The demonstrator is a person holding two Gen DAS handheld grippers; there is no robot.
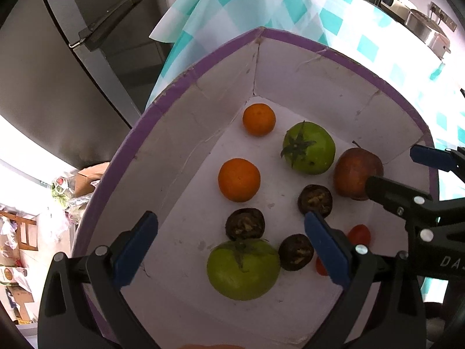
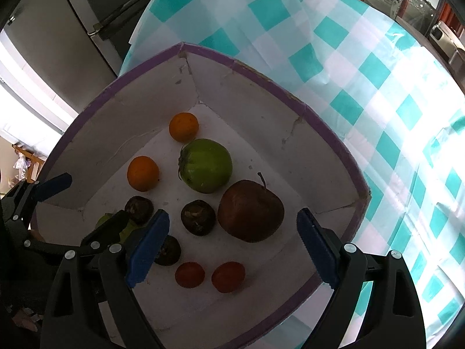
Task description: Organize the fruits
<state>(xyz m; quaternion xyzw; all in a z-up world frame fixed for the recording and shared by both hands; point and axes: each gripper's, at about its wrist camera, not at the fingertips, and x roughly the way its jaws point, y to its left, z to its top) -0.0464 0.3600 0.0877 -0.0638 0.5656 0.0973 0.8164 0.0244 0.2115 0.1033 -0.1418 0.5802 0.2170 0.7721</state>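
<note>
Both grippers hung over the purple-rimmed box [image 2: 261, 83], which sat on a teal-checked tablecloth [image 2: 377, 93]. All the fruit in view lay inside the box, on its white floor.

Layout, right wrist view: two oranges on the far left, one in the far corner [image 2: 184, 126], the other nearer [image 2: 143, 173]. A green fruit [image 2: 206, 165] sat between them and the brown-red apple [image 2: 250, 210], almost touching the apple. Three dark, wrinkled fruits lay mid-floor: one centre [image 2: 198, 217], one to its left [image 2: 139, 209], one near [image 2: 168, 250] and partly behind the finger. Two small red fruits [image 2: 189, 274] [image 2: 228, 277] sat side by side at the near edge. A second green fruit [image 1: 243, 269] showed in the left wrist view, at the near left.

Left gripper [image 1: 231, 250]: jaws wide apart, holding nothing, poised above the near green fruit and dark fruits. Right gripper [image 2: 234, 250]: jaws likewise spread, empty, above the apple and red fruits.

Judgement: like lay loosely near like (oranges together, reds together, dark ones clustered), though the green pair was split. That would fit fruit already gathered into the box, or a box waiting to be sorted out elsewhere; the frames did not settle which. No other container was visible. Any grasp would need jaws centred on one fruit, clear of close neighbours, and a gentle squeeze on the soft dark ones.
</note>
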